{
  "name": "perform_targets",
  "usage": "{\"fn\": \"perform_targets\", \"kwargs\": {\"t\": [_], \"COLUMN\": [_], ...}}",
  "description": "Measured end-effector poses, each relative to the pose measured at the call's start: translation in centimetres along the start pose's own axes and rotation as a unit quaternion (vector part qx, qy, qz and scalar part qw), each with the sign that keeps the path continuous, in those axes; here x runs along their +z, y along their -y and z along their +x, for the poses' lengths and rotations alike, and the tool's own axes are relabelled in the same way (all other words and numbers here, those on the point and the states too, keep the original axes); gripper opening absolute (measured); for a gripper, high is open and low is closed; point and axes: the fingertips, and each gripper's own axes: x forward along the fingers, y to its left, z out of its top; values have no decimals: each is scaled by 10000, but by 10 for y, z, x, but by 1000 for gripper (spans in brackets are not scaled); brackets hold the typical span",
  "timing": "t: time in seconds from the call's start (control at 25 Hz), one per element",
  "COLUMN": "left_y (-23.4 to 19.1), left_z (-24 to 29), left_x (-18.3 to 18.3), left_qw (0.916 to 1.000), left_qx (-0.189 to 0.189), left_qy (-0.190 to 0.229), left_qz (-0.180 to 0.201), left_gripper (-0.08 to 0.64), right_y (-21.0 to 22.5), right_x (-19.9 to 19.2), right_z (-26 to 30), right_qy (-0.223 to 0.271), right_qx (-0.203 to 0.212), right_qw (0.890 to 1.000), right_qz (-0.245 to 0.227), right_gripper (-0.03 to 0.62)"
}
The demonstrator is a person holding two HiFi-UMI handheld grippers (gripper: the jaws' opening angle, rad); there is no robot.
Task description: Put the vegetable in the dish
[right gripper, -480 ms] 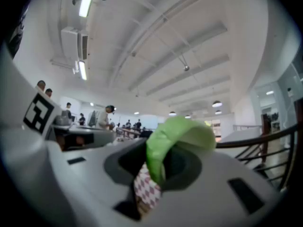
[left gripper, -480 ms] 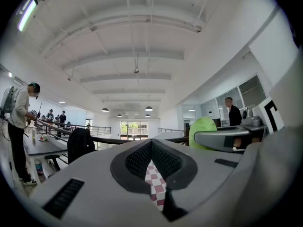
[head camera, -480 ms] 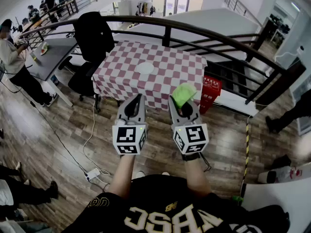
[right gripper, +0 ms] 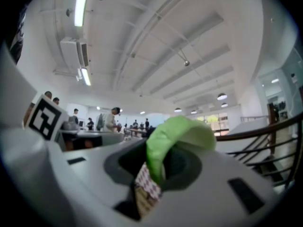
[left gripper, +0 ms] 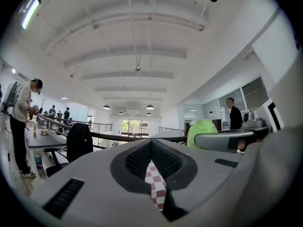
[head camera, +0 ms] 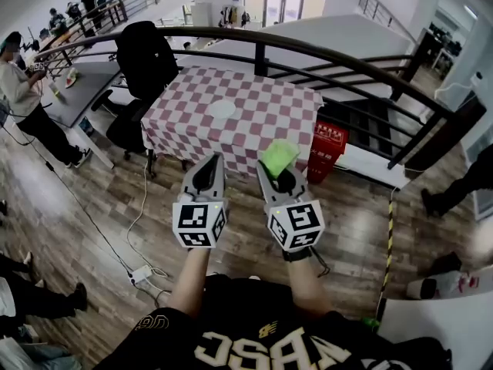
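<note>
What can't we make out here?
- Head view: the white round dish on the red-and-white checkered table is too small to tell whether it is empty.
- Right gripper view: the green leafy vegetable is blurred, its lower part hidden between the jaws of the right gripper; kind unclear.

Checkered table (head camera: 269,120) with white dish (head camera: 222,109) on it

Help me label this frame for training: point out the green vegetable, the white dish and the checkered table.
green vegetable (head camera: 279,157), head view, middle of its leafy top.
white dish (head camera: 222,109), head view, centre of the dish.
checkered table (head camera: 271,122), head view, bare cloth right of the dish.
</note>
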Motion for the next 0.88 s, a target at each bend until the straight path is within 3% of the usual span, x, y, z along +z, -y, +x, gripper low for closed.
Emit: {"fn": "perform_targets", "kwargs": {"t": [0.28, 0.48, 0.88], "left_y": [-2, -16, -101], "left_z": [-5, 15, 143], "left_x": [-30, -47, -59], "left_qw": [9992, 9988, 9995], "left_qx": [220, 233, 67], "left_qy": [-324, -416, -310], "left_qz": [73, -76, -71], "left_gripper": [18, 18, 18], "right_y": [7, 12, 46], "right_x": [-34, -48, -60], "right_z": [4, 28, 168], "right_qy": [-181, -261, -285], "right_qx": [270, 386, 415], "right_qw": [9983, 9973, 9974], "right_qz": [493, 570, 507], "right_gripper": [98, 98, 98]}}
